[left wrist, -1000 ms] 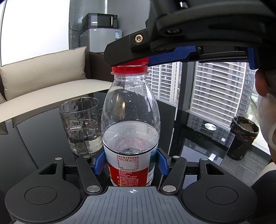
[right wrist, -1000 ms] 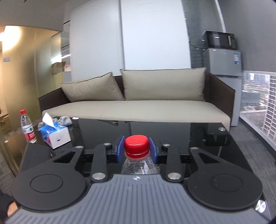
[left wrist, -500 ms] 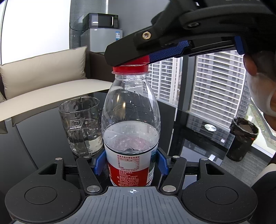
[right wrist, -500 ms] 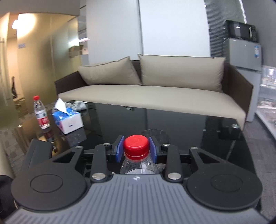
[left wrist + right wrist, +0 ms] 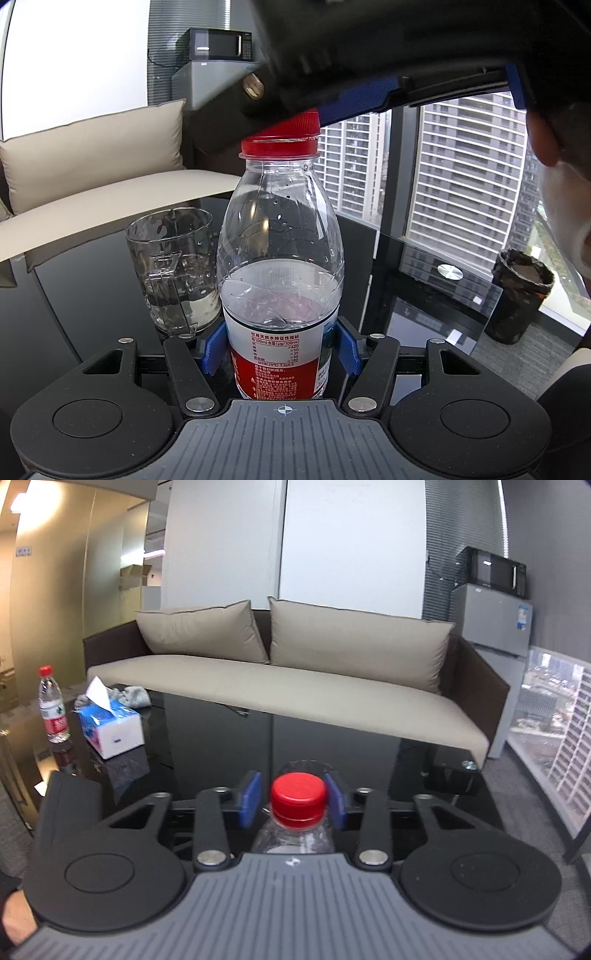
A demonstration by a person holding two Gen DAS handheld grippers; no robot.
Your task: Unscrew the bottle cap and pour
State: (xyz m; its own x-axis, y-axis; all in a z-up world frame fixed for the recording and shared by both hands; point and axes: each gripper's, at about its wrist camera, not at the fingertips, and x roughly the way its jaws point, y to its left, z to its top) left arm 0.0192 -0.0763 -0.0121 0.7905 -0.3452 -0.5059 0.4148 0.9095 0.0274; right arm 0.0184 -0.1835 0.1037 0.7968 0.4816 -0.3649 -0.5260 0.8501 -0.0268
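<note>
A clear water bottle [image 5: 280, 280] with a red and white label stands upright on the black glass table [image 5: 92, 295], about half full. My left gripper [image 5: 282, 350] is shut on the bottle's lower body. The red cap [image 5: 291, 127] is lifted and tilted above its red ring. In the right wrist view my right gripper [image 5: 293, 799] has opened: its blue pads [image 5: 251, 797] stand a little apart from the red cap [image 5: 298, 799]. A clear glass mug [image 5: 173, 273] with some water stands just left behind the bottle.
A beige sofa [image 5: 295, 686] lines the table's far side. A tissue box [image 5: 110, 727] and a second bottle [image 5: 53, 705] stand at the table's far left. A black bin [image 5: 517, 295] stands on the floor by the window. A fridge with a microwave [image 5: 491, 602] stands in the corner.
My right gripper has turned round the cap and its pads have spread off it. The cap has risen and tilted off its ring. The left gripper and bottle have not moved.
</note>
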